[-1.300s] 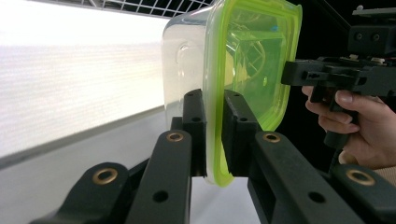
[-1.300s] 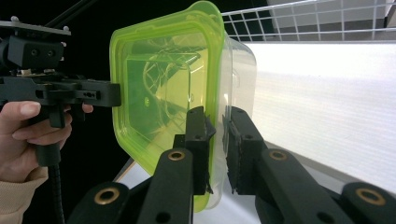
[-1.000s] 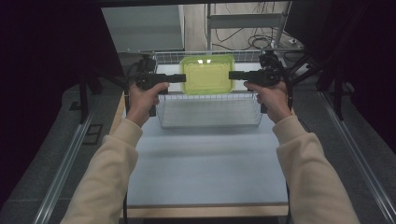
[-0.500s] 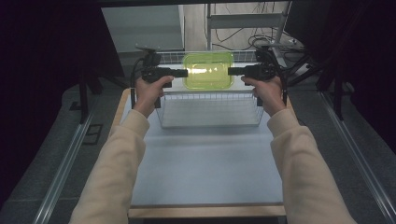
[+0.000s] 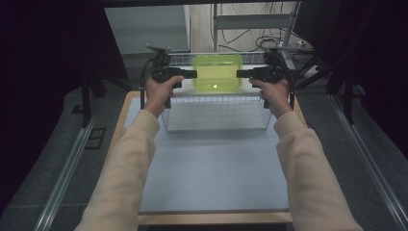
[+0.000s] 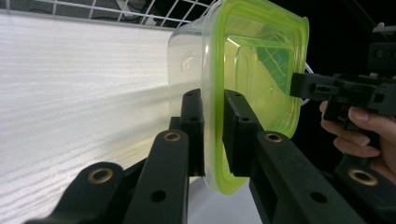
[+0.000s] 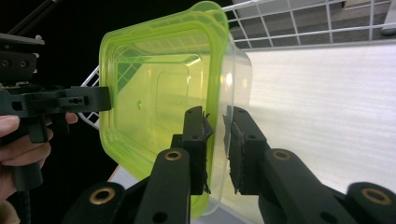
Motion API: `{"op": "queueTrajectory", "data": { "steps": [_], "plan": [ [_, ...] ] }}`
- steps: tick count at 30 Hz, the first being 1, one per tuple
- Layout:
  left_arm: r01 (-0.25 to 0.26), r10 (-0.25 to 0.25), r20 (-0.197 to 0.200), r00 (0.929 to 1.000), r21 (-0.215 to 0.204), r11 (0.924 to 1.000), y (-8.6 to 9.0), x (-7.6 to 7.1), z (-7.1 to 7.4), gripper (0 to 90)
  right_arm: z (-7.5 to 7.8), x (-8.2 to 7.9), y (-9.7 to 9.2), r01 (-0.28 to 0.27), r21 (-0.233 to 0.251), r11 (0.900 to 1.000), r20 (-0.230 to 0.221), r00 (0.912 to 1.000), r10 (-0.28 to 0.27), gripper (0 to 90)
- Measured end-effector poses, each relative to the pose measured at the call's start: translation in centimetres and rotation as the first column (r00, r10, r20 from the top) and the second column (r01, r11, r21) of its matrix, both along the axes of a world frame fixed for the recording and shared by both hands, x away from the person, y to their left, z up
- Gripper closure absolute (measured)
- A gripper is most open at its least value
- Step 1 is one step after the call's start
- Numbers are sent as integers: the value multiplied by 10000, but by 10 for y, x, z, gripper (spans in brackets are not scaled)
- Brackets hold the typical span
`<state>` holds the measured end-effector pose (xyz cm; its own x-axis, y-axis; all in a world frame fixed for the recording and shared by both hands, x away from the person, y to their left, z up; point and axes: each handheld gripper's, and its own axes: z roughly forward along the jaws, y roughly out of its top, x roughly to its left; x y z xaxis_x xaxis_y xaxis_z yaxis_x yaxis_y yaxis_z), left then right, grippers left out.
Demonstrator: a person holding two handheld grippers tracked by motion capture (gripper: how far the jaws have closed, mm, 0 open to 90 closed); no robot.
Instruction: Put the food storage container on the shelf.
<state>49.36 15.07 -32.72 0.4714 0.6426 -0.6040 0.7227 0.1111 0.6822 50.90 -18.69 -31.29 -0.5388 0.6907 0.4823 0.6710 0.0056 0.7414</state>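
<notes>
Left gripper (image 6: 212,135) and right gripper (image 7: 217,149): both clamped on my green-lidded container's (image 5: 217,73) rim, held above the wire basket (image 5: 216,113). Judged empty, light, slippery, flexible plastic; rim grip suits.

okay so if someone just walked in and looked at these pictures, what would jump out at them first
The bright yellow-green container, held up over the far side of the wire basket, catches the eye at once. The left gripper and the right gripper each pinch its rim from opposite sides. Cream sleeves reach in from the bottom across the pale table.
</notes>
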Motion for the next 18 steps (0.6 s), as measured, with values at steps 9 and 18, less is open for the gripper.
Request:
{"op": "queueTrajectory", "data": {
  "steps": [9, 18],
  "plan": [
    [-225, 225, -87, 9997, -11, 9997, -2, 10, -6, 744, -2, 4, 7, 269, -421, 9988, 145, 9995, -263, 690],
    [-273, 272, 205, 9994, 26, 9996, -5, 14, -10, 461, -4, 4, 11, 575, -972, 9936, 393, 9978, -539, 544]
  ]
}}
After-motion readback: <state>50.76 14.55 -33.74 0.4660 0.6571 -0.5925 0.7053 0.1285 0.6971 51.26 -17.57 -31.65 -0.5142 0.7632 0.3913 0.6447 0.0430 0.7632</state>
